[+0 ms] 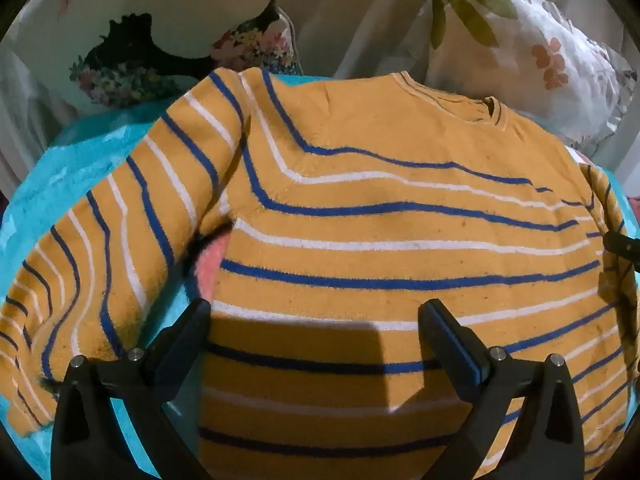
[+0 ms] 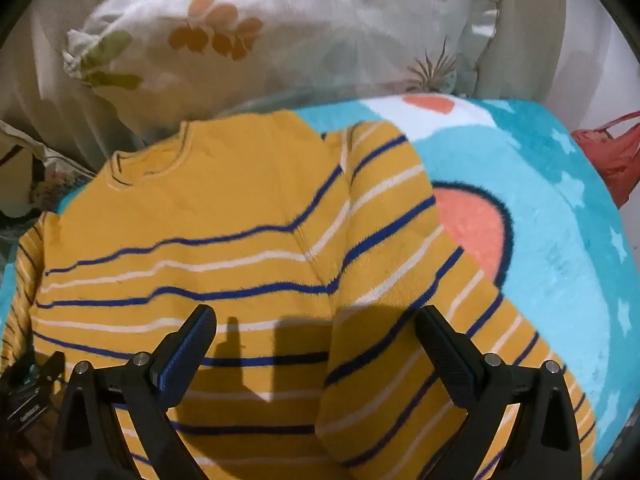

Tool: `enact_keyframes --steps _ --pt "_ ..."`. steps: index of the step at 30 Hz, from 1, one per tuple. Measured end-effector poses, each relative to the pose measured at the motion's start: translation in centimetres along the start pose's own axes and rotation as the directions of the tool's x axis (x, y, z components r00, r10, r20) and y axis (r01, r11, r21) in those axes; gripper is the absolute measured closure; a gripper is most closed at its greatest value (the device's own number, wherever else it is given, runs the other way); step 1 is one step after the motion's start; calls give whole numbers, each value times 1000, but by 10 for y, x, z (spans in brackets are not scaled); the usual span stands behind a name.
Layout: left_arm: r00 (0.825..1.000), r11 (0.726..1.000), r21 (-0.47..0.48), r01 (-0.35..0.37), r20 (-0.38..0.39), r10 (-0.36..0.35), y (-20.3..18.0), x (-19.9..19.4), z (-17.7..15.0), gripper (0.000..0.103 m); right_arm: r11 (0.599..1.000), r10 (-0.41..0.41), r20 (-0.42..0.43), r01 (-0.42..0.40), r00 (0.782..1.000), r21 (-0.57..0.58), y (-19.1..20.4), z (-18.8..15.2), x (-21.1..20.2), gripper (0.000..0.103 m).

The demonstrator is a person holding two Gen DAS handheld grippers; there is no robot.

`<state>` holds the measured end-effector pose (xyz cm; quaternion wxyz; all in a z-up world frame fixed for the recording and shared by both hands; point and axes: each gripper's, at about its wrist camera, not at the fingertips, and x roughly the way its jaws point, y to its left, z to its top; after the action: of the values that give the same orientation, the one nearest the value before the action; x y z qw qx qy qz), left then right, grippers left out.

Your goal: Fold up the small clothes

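Sweater (image 1: pixel 380 216) lies flat and unfolded on the turquoise blanket (image 2: pixel 560 240), sleeves spread left and right. Left gripper (image 1: pixel 314 332) and right gripper (image 2: pixel 316 336) hover above, fingers wide apart, empty. Folding looks unstarted.

The scene is viewed from two wrist cameras, each set close above a striped sweater (image 1: pixel 400 208) and aimed forward toward the far pillows; the left sleeve and a floral cushion (image 1: pixel 132 68) are taken in by the left view; the right sleeve and turquoise blanket (image 2: pixel 560 240) by the right; the sweater's body, collar and leaf-print pillow (image 2: pixel 280 40) are shared.
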<state>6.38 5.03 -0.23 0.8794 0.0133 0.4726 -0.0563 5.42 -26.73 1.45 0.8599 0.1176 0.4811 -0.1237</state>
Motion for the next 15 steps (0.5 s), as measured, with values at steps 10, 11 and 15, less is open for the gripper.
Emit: enact_keyframes --steps 10,11,15 --pt "1000 1000 2 6 21 -6 2 3 2 0 995 -69 30 71 997 -70 -9 -16 11 0" --pt "1000 1000 -1 5 23 -4 2 2 1 0 992 -90 41 93 995 -82 -4 -17 12 0" --pt "1000 1000 -1 3 26 -3 3 1 1 0 990 -117 88 123 989 -68 1 -19 13 0"
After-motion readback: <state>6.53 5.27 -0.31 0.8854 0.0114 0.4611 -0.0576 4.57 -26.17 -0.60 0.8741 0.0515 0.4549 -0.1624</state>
